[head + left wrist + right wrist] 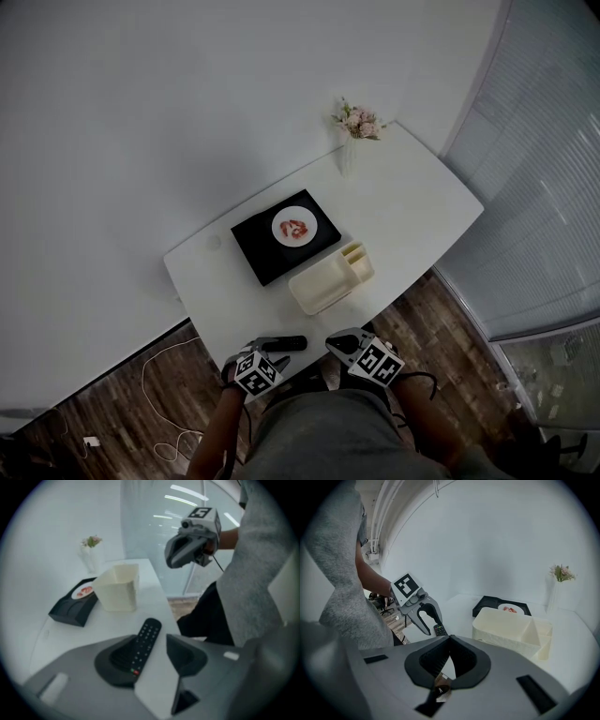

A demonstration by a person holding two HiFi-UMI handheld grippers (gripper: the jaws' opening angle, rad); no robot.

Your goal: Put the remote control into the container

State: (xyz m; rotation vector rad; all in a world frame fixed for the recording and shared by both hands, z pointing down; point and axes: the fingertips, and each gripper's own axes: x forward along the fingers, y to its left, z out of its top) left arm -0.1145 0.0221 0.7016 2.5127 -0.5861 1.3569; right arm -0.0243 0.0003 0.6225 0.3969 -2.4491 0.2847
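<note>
Our own kit, entered item by item.

- One left gripper (272,345): grey moulded shell with scoop-shaped fingers, each lined with a black ribbed pad (112,663).
- One right gripper (448,660): the same grey shell and black lining, with small black rectangular insets on its upper face.
- At the rear of each gripper, a white cube (255,371) printed with black square markers.
- One thin black cable (218,566), leaving the back of the right gripper.
- We wear a loose grey top (342,588) whose sleeves stop short of the forearms, and dark trousers (206,616).
</note>
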